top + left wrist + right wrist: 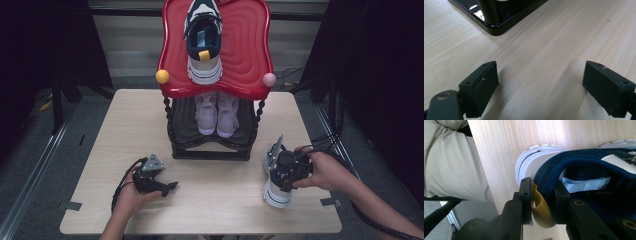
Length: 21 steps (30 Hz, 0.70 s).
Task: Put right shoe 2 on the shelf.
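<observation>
Pale wooden desk (210, 200) between dark curtains. Near the front right corner, right gripper (543, 195) clamped on the yellow heel tab (540, 210) of a navy sneaker (276, 192). Toward the front left, left gripper (540, 87) spread wide, holding nothing. Farther back, at the far edge, a red-topped shoe rack (215, 75) bearing the matching sneaker (204, 40).

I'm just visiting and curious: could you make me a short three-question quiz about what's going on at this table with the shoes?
1. True or false: the right gripper is clamped on the heel of the navy shoe.
2. What is between the pads of the left gripper?
3. Where does the matching shoe sit: A) red top shelf, B) lower shelf, C) floor?

Key: 1 true. 2 nothing; it stands open over the table. 3 A.
</observation>
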Motion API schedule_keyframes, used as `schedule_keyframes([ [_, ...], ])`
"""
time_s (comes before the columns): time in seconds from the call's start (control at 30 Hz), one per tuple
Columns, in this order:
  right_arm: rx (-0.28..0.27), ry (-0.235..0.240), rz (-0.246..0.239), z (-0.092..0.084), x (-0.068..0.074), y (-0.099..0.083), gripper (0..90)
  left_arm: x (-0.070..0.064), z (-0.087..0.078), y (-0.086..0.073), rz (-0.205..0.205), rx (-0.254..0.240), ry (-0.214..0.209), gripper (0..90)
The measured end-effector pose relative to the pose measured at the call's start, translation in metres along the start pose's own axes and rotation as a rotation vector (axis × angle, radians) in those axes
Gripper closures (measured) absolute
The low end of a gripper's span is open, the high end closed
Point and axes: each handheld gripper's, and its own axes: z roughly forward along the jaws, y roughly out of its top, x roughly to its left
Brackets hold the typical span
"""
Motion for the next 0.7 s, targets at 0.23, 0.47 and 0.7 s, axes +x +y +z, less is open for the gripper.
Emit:
schedule_keyframes([
  [0.23, -0.003, -0.017, -0.008, -0.019, -0.001, -0.001, 73.8, 0.000, 0.000, 0.000, 0.003, 0.001, 0.000, 12.6],
  [0.47, -0.003, -0.034, 0.016, -0.050, 0.000, -0.002, 73.8, 0.000, 0.000, 0.000, 0.012, 0.002, 0.003, 11.8],
  [0.7, -0.011, -0.044, 0.021, -0.082, 0.000, -0.003, 73.8, 0.001, 0.000, 0.000, 0.016, 0.008, -0.002, 11.0],
])
